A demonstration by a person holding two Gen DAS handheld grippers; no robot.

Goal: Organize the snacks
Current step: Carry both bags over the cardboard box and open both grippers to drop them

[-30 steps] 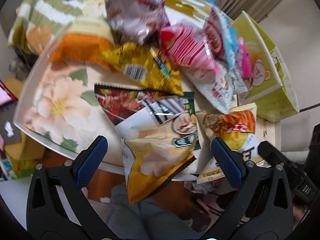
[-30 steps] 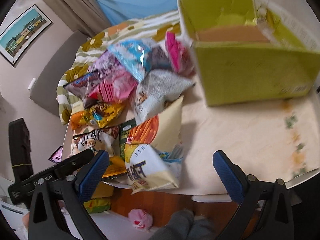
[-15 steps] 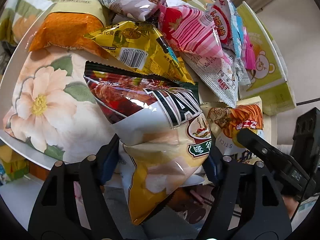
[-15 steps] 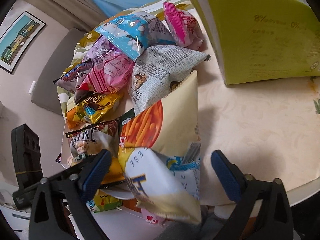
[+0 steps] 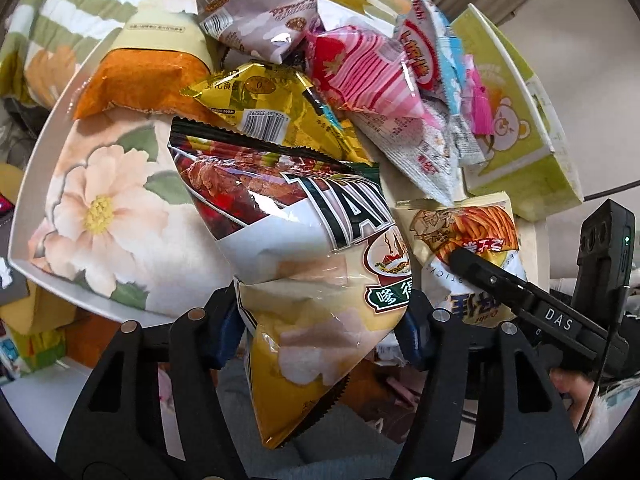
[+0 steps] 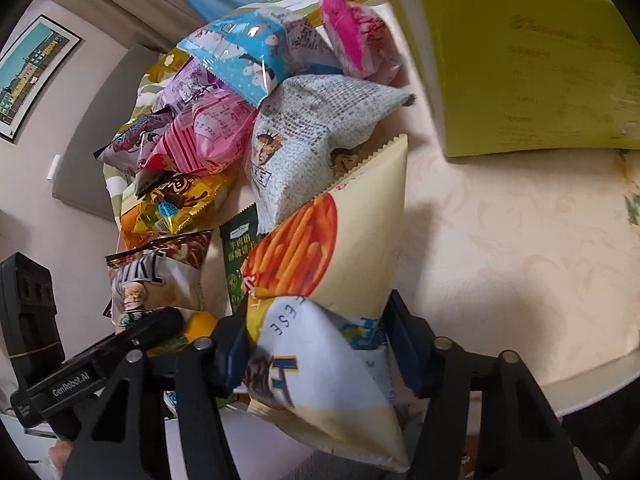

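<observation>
Table (image 6: 520, 248) with a pale patterned cloth carries everything; in the left wrist view the same cloth shows a big peach flower (image 5: 96, 208). Next in size is the green box (image 6: 528, 64), standing at the far right of the table, its side printed with a bear in the left wrist view (image 5: 516, 120).

Snacks lie in a loose heap beside the box: a grey-white bag (image 6: 312, 148), a blue bag (image 6: 240, 60), a pink bag (image 6: 360, 40), a pink striped bag (image 5: 368, 76), a gold bag (image 5: 280, 120), a purple bag (image 5: 256, 8) and an orange bag (image 5: 140, 80) at the far left.

At the near edge of the table, the red and yellow chip bag (image 5: 304, 264) sits between the jaws of the left gripper (image 5: 320, 332); the jaws are closing and the blue pads press its sides, creasing the foil. Just beside it, the cream bag of orange sticks (image 6: 328, 280) is pinched the same way in the right gripper (image 6: 316, 352), whose jaws are also closing on it. Both bags hang partly over the table's edge.
</observation>
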